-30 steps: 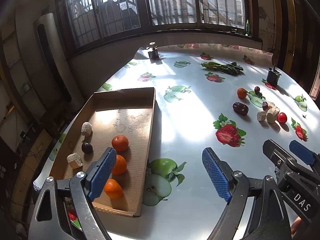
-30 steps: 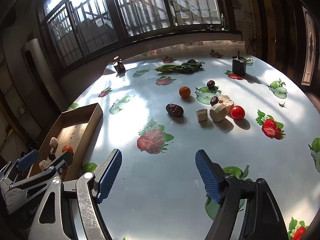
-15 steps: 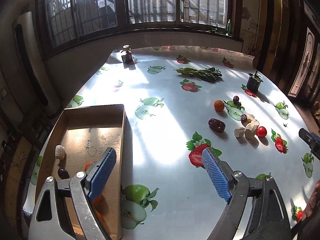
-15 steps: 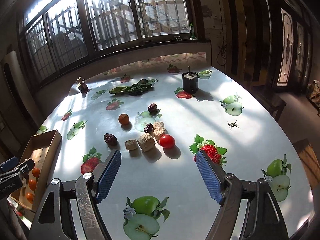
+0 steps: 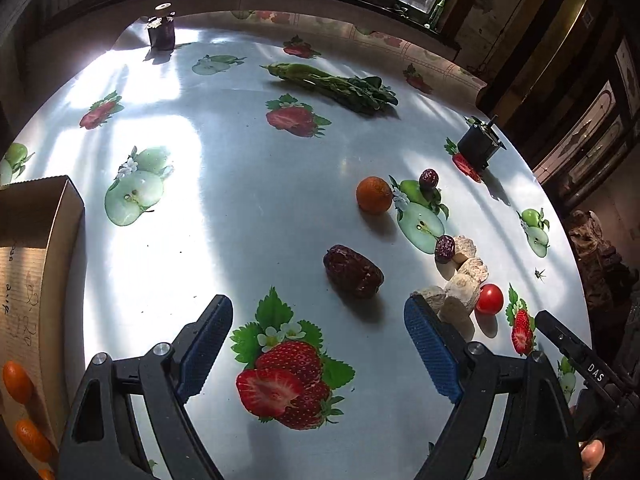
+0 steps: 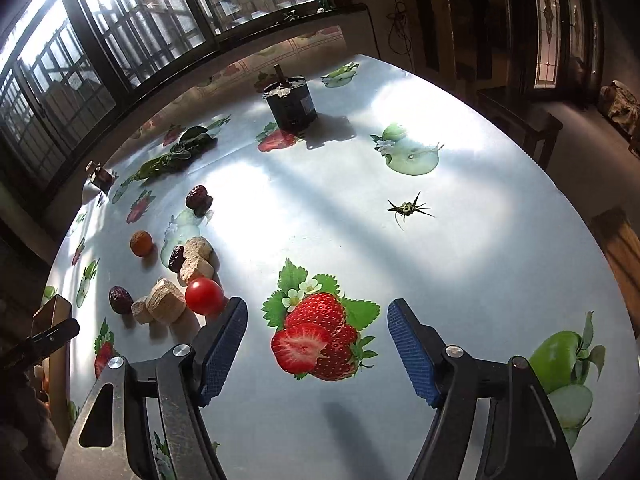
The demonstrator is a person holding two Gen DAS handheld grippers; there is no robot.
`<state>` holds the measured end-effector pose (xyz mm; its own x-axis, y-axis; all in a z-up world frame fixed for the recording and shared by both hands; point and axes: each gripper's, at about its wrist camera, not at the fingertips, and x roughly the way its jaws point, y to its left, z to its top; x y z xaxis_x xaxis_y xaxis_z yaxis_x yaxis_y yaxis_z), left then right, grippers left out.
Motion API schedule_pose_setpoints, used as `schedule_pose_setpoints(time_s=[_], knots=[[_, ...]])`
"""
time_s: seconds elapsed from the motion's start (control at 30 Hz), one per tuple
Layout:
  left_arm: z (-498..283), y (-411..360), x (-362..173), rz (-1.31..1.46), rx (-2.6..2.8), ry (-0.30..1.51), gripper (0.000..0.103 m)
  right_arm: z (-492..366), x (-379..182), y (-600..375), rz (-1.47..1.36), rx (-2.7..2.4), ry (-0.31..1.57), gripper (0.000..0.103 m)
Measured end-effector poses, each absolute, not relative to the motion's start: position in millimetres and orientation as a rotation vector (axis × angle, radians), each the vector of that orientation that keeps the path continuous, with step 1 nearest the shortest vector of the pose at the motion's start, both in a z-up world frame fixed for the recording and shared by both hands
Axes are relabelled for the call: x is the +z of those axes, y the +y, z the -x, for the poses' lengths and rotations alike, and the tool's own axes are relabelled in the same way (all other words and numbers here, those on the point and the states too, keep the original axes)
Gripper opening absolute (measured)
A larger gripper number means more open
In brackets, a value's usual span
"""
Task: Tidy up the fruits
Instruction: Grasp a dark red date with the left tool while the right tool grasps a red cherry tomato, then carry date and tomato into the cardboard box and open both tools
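Left wrist view: left gripper (image 5: 318, 338), jaws spread and empty, hovers near the large date (image 5: 353, 271) on the table (image 5: 248, 200), which could roll off if nudged; box (image 5: 36, 264) is cut off at left; right wrist view: right gripper (image 6: 316, 350) gapes empty beside the tomato (image 6: 204, 295), risking a bump.

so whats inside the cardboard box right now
In the left wrist view, the cardboard box sits at the frame's left edge, showing two small oranges on its floor. The rest of its inside is cut off by the frame and the left gripper.
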<state>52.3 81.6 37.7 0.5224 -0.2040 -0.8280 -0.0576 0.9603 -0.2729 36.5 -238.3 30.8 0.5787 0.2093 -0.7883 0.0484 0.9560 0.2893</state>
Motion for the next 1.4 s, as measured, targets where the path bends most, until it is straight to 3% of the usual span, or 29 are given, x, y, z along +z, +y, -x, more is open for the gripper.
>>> schedule_pose_setpoints(time_s=[0.1, 0.2, 0.23, 0.33, 0.53, 0.6, 0.7, 0.77, 1.13, 1.4], knots=[[-69, 76, 28, 0.319, -0.111, 1.041, 0.081, -45, 27, -209, -0.198, 0.173, 0.959, 0.077], [-77, 66, 18, 0.305, -0.132, 1.07, 0.066, -51, 20, -183, -0.065, 0.21, 0.95, 0.073], [-78, 63, 15, 0.293, -0.131, 1.083, 0.058, -53, 17, -176, -0.03, 0.213, 0.951, 0.068], [-77, 53, 15, 0.233, -0.121, 1.064, 0.058, -61, 10, -167, -0.011, 0.237, 0.96, 0.058], [-75, 41, 13, 0.145, -0.098, 1.013, 0.059, -70, 6, -154, 0.006, 0.262, 0.936, 0.058], [-72, 38, 13, 0.12, -0.093, 1.003, 0.037, -72, 6, -152, -0.004, 0.276, 0.927, 0.058], [-66, 41, 15, 0.13, -0.096, 1.003, 0.036, -75, 5, -149, -0.017, 0.289, 0.915, 0.051], [-59, 44, 18, 0.138, -0.097, 0.996, 0.036, -75, 5, -152, -0.047, 0.298, 0.916, 0.032], [3, 85, 66, 0.174, -0.096, 0.892, 0.036, -39, 33, -165, -0.155, 0.335, 0.884, 0.031], [46, 179, 105, 0.156, 0.029, 0.853, 0.036, -9, 84, -98, -0.126, 0.492, 0.85, 0.032]])
